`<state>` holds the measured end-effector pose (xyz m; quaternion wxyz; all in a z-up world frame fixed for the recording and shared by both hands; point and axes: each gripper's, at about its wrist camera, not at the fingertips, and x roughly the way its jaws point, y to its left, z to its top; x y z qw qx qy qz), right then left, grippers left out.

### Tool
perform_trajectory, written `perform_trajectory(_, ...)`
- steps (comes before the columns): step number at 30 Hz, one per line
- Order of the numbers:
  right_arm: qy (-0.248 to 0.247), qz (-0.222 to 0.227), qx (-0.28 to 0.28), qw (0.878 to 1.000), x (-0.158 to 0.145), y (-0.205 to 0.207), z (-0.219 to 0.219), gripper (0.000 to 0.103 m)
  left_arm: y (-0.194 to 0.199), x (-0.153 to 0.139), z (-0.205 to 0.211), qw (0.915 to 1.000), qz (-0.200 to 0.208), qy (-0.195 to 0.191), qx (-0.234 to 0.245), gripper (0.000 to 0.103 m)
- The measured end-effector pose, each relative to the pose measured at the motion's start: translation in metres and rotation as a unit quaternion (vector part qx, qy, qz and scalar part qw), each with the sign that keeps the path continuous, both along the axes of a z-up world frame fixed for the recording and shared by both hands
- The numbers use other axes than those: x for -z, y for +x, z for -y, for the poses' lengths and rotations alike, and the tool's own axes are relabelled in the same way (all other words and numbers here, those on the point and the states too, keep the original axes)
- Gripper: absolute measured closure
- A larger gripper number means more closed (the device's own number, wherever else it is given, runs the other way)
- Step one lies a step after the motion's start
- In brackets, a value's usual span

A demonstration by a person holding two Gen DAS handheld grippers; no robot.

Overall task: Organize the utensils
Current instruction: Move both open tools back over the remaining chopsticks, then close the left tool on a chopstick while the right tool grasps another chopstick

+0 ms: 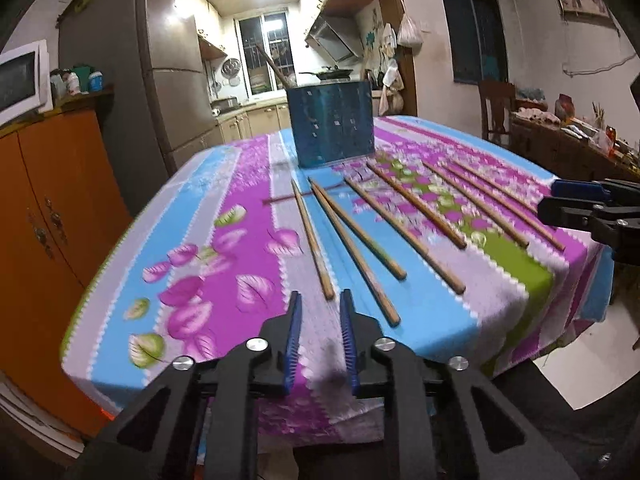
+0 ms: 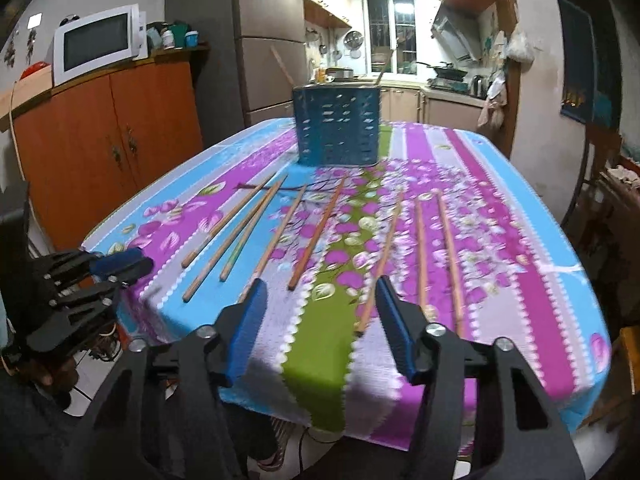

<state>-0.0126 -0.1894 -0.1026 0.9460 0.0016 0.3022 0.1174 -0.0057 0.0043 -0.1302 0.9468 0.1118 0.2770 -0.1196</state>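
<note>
Several wooden chopsticks (image 1: 352, 240) lie side by side on the flowered tablecloth (image 1: 224, 240); they also show in the right wrist view (image 2: 316, 236). A blue perforated utensil holder (image 1: 332, 124) stands upright at the table's far side, with a chopstick sticking out of it; it also shows in the right wrist view (image 2: 338, 126). My left gripper (image 1: 322, 304) is open and empty, just short of the near ends of the leftmost chopsticks. My right gripper (image 2: 318, 292) is open wide and empty, over the table's near edge with chopstick ends between its fingers.
An orange cabinet (image 2: 112, 128) with a white microwave (image 2: 96, 44) stands left of the table, next to a grey refrigerator (image 1: 120, 80). A wooden chair (image 1: 496, 108) and a cluttered sideboard (image 1: 580, 140) are at the right. The kitchen lies behind.
</note>
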Motion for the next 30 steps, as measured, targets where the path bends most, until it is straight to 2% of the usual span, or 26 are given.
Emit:
perform_trajectory(4,0.020,-0.020,-0.006,1.000,0.013,0.007,-0.006,0.079,0.004,0.011,0.002,0.9999,-0.003,-0.017,-0.001,0.096)
perform_trajectory(7,0.028,-0.030,-0.010,0.999,0.020,0.012,-0.011,0.087,0.007,0.015,0.001,0.9994,-0.006,-0.034,0.003,0.096)
perform_trajectory(11,0.032,-0.034,-0.012,0.999,0.022,0.019,-0.017,0.088,0.007,0.020,0.006,0.9996,0.004,-0.020,0.018,0.096)
perform_trajectory(15,0.025,-0.037,-0.008,0.999,0.025,0.027,-0.022,0.088,0.013,0.023,0.007,0.9994,-0.001,-0.022,0.025,0.096)
perform_trajectory(22,0.020,-0.041,-0.008,0.999,0.030,0.036,-0.029,0.087,0.022,0.023,0.002,0.9997,0.010,-0.017,0.011,0.096)
perform_trajectory(24,0.020,-0.039,-0.006,0.999,0.030,0.036,-0.030,0.084,0.019,0.020,0.001,0.9996,0.018,-0.020,0.013,0.096)
perform_trajectory(26,0.022,-0.038,-0.003,0.999,0.030,0.038,-0.029,0.077,0.018,0.019,0.000,0.9995,0.018,-0.022,0.017,0.096)
perform_trajectory(30,0.025,-0.042,0.001,0.999,0.033,0.041,-0.029,0.076,0.017,0.020,-0.001,0.9994,0.025,-0.021,0.007,0.096)
